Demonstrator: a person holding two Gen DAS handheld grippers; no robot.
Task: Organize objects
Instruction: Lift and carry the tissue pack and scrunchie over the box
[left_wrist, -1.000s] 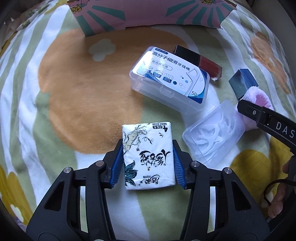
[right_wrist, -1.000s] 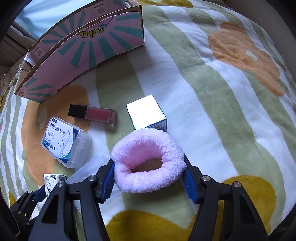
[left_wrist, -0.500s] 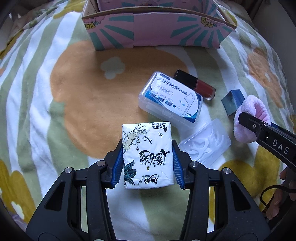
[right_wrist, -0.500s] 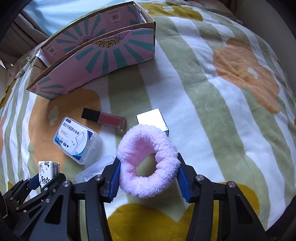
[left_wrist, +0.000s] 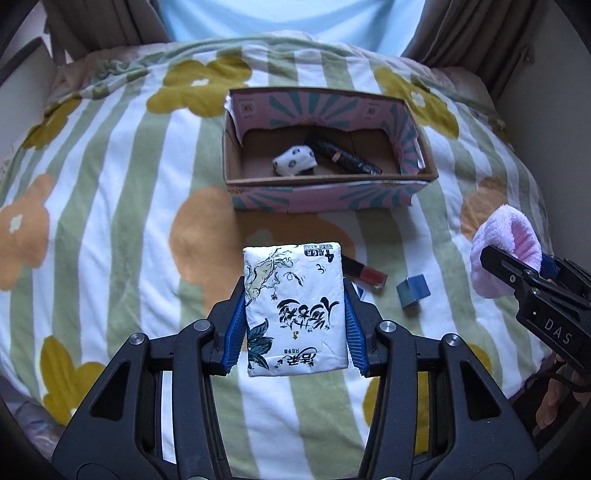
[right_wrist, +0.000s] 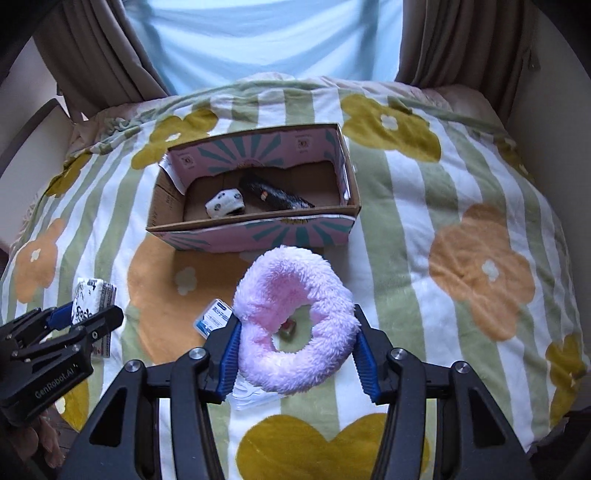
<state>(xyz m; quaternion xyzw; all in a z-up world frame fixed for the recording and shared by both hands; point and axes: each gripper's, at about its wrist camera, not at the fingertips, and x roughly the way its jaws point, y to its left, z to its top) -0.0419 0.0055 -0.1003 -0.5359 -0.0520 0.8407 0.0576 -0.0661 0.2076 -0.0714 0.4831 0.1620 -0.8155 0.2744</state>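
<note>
Striped floral blanket (right_wrist: 424, 206), brown curtains (right_wrist: 92, 55), hand-held grippers pinching tissue pack (left_wrist: 295, 306), pink scrunchie (right_wrist: 295, 325)

Your left claw (left_wrist: 295, 317) is clamped on a tissue pack (left_wrist: 295, 310), raised above the bed. Your right claw (right_wrist: 297, 350) grips a pink fluffy scrunchie (right_wrist: 295, 325) by its sides, level beside the left.

Both grippers have risen from the blanket (left_wrist: 110, 229) — cardboard box (left_wrist: 325, 192) interior now visible, items below farther off
</note>
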